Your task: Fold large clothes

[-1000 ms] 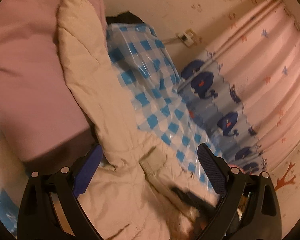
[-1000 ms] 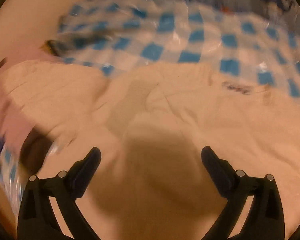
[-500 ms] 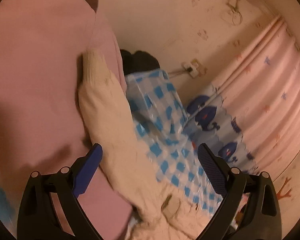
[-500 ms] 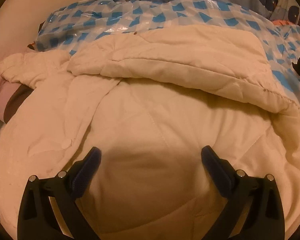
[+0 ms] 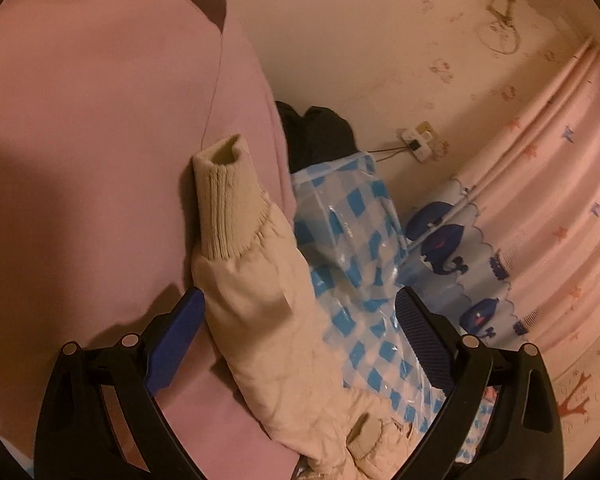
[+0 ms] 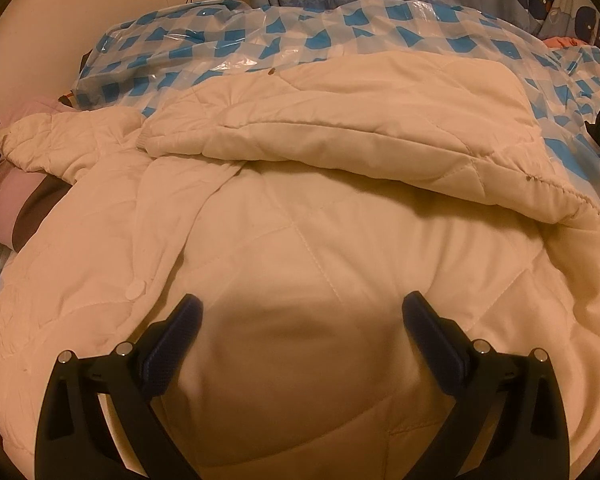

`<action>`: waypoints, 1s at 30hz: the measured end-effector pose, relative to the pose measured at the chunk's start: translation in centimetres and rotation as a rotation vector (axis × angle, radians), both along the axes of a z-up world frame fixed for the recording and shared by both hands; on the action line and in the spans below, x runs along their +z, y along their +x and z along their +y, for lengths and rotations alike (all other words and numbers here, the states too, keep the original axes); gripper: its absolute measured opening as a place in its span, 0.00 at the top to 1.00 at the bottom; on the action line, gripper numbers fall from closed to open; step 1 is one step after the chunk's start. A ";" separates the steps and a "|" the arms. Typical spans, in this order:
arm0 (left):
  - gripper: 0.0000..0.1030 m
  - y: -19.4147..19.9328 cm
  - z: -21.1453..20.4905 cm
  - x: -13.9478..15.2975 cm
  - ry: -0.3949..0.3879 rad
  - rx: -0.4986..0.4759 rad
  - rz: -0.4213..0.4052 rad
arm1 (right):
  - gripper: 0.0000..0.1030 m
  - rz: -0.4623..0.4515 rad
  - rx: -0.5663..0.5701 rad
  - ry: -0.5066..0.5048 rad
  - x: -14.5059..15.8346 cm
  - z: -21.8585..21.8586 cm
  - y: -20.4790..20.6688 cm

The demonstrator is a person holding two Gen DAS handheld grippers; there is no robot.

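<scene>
The left gripper [image 5: 298, 306] has its jaws spread around the ribbed-cuffed sleeve [image 5: 256, 276] of the cream quilted jacket [image 6: 300, 248], not clamping it. The right gripper [image 6: 300, 314] hangs released over the jacket body. The jacket lies on a blue-checked plastic sheet [image 6: 228, 40], crowded by a pink cushion [image 5: 100, 160].

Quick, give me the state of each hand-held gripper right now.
Left hand-held gripper: open, holding nothing; the cream jacket sleeve lies between its fingers.
Right hand-held gripper: open, holding nothing, over the cream quilted jacket.
</scene>
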State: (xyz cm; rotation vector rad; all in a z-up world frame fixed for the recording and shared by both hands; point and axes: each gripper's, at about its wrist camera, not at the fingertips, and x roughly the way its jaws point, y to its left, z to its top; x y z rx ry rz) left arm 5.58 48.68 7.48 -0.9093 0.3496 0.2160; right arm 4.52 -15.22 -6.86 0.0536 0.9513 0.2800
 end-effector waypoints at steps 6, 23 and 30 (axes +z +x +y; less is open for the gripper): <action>0.11 3.8 0.6 0.2 0.049 0.055 0.202 | 0.05 -0.005 -0.002 0.004 0.2 -0.4 -0.9; 0.90 5.3 -13.5 7.3 0.194 -0.250 -0.020 | 0.05 -0.029 -0.007 0.080 0.8 -0.9 -1.2; 0.90 9.9 -35.9 9.3 0.256 -0.649 -0.140 | 0.06 -0.097 -0.037 0.267 1.9 -3.3 -1.9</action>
